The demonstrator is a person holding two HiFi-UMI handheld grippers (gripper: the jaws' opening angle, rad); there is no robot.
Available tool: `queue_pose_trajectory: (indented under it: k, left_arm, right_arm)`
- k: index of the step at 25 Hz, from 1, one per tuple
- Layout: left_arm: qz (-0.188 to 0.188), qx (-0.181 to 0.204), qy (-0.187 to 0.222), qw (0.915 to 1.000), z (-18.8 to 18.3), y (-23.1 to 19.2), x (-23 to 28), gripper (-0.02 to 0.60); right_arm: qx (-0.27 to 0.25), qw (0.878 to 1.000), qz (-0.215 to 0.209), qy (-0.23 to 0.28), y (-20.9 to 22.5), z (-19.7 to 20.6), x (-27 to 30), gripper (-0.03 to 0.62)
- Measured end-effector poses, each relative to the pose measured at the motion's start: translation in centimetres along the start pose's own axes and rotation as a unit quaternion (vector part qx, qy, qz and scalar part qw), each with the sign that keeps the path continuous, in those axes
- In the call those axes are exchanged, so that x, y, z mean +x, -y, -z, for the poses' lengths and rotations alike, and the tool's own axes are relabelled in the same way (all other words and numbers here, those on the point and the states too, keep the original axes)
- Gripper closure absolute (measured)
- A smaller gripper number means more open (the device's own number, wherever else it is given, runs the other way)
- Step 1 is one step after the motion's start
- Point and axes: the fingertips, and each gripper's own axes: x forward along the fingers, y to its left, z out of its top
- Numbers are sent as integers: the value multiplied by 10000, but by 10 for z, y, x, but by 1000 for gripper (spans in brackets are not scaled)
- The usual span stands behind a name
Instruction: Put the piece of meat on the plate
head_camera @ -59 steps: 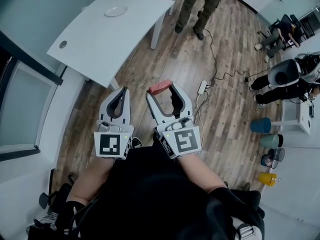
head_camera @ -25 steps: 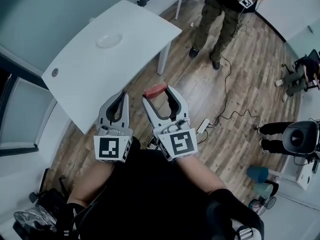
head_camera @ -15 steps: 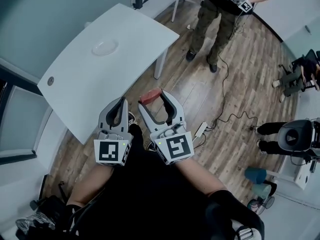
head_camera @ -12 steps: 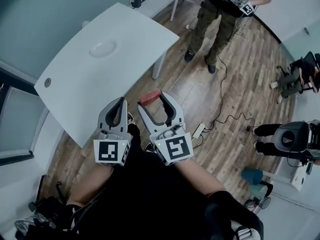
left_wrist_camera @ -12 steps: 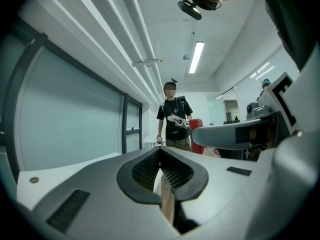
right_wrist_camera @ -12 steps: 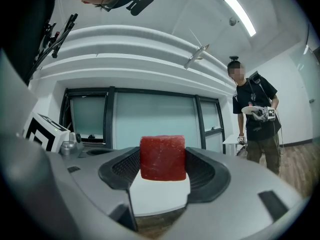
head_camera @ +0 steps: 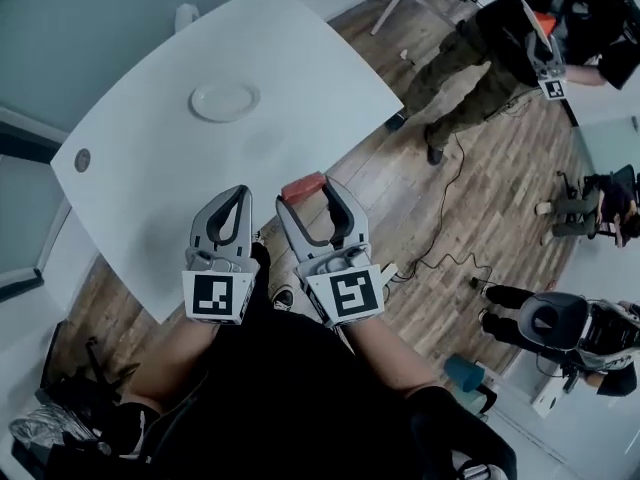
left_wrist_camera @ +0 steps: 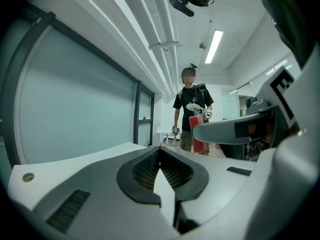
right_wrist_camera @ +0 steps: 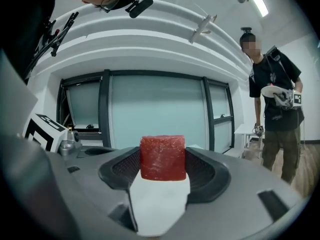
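A red block of meat point(head_camera: 303, 186) sits clamped between the tips of my right gripper point(head_camera: 306, 190); in the right gripper view the meat point(right_wrist_camera: 162, 157) fills the space between the dark pads. My right gripper hangs over the near edge of the white table point(head_camera: 150, 208). A small white plate point(head_camera: 224, 99) lies on that table, well beyond the gripper tips. My left gripper point(head_camera: 232, 194) is beside the right one, over the table, shut with nothing in it; in the left gripper view its jaws point(left_wrist_camera: 160, 150) meet at the tips.
A person in dark clothes point(head_camera: 520, 48) stands on the wooden floor point(head_camera: 480, 218) to the right, holding grippers and a plate. A cable and power strip point(head_camera: 383, 271) lie on the floor. A round hole point(head_camera: 82, 160) marks the table's left corner. Glass walls stand behind the table.
The table and plate have come closer and lower in the head view. Both grippers now reach over the table's near edge. The meat stays held in the right gripper.
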Motion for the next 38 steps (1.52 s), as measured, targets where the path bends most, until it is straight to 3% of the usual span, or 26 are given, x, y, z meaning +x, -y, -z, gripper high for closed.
queue_pose_trajectory:
  k: [9,19,28,38]
  left_arm:
    - [-383,-328,-577,9971,39,-86,62,578]
    - [-277,-662,-830,9940,76,-147,125,578]
    - [-463,-918,-1063,9890,108,-185,147,578]
    - [-429,-1050,-1114,9873,116,-194,163,578]
  right_arm:
    - [-66,9968,-390,-698,8,39,128,313]
    - [-163,9895,-587,-1310,-1,86,227,313]
    - [-299,9789,-524,-1954,6,134,265,313]
    - [-260,9651,-585,-2538,8,160,287,313]
